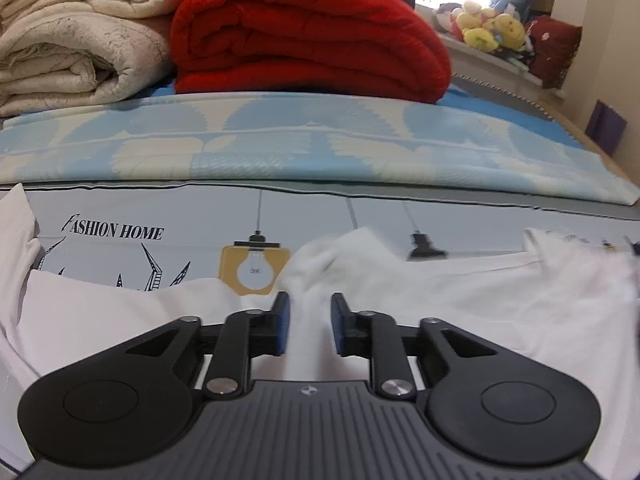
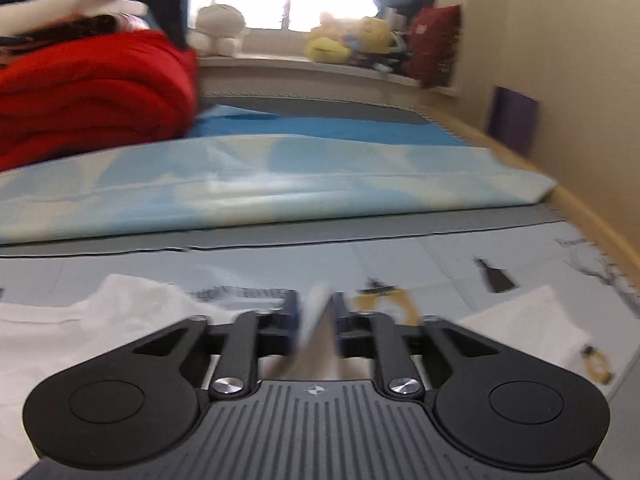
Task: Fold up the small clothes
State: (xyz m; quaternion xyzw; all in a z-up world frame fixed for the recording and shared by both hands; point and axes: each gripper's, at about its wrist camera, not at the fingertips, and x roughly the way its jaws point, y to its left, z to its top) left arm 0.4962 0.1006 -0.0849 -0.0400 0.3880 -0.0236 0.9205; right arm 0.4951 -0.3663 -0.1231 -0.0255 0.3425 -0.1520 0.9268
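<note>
On printed mat: white garment. L gripper fingers apart w/ cloth between; R gripper fingers apart, blurred.

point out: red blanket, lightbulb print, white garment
red blanket point(image 1: 312, 40), left wrist view, middle of folded stack
lightbulb print point(image 1: 254, 270), left wrist view, centre of bulb
white garment point(image 1: 500, 292), left wrist view, flat cloth right of fingers
</note>
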